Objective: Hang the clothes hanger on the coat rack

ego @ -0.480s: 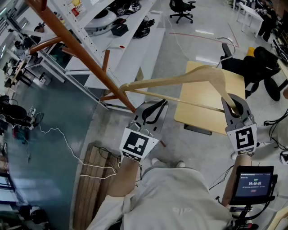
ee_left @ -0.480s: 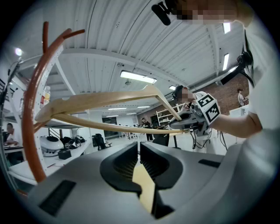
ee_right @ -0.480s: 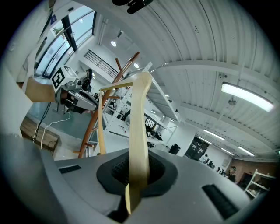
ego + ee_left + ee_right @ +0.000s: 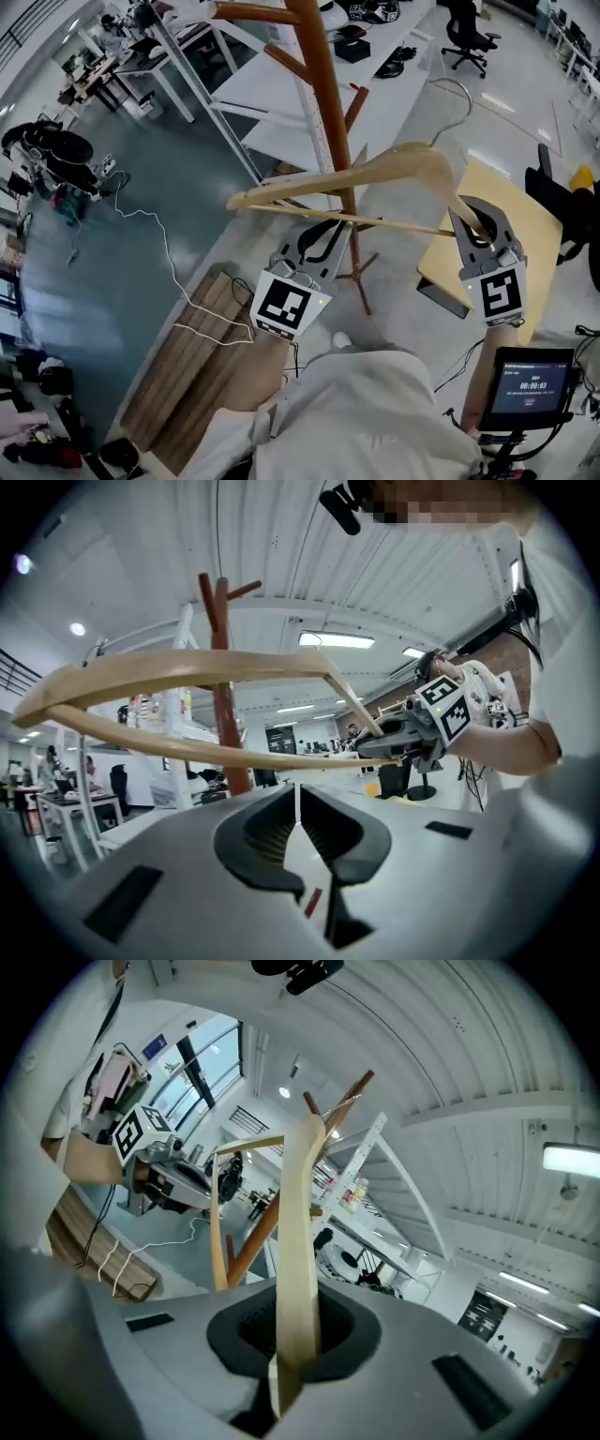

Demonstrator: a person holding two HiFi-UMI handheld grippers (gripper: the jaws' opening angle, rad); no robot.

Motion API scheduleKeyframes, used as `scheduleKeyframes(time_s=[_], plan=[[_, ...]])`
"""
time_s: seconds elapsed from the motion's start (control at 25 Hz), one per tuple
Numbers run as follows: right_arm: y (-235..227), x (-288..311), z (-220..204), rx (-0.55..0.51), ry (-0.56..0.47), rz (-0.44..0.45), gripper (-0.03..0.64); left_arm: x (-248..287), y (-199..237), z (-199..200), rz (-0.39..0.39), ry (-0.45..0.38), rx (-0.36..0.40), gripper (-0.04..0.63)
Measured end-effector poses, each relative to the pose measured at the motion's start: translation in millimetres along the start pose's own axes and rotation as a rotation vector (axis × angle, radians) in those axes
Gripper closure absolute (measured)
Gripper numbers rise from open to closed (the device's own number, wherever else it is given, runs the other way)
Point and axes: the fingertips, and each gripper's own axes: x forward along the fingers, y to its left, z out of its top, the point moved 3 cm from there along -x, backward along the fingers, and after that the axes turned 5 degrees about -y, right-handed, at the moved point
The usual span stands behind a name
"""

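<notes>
The right gripper (image 4: 480, 228), at about 4 o'clock in the head view, is clamped on the right end of the pale wooden clothes hanger with a wire hook (image 4: 375, 172). The hanger stretches toward 9 o'clock and crosses the reddish-brown wooden coat rack pole (image 4: 323, 75), which rises toward 12 o'clock; whether they touch is unclear. The left gripper (image 4: 319, 234), near 6 o'clock just below the hanger's bar, has its jaws pressed together on nothing.
</notes>
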Motion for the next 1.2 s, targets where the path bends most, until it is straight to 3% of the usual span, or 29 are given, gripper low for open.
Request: scheduleKeyframes(time_s=[0.28,0.6,0.92,1.2], plan=[[38.0,85.4,53.8,-0.059,-0.141,0.216,0.6,-62.2,59.1,2.4,0.273,0.016,0.008,0.588],[26.1,136.5,112.5,-0.029,-0.249,0.271,0.6,-95.2,105.6,43.1,0.487,-0.004,0.08,0.588],[19.0,161.3,165.6,-0.058,-0.318,0.294,0.6,-110.4,130.5,94.5,0.543,-0.02,0.189,0.588],[21.3,161.5,160.7,-0.052,-0.283,0.312,0.6,-108.1,130.5,89.7,0.543,-0.002,0.201,0.588]])
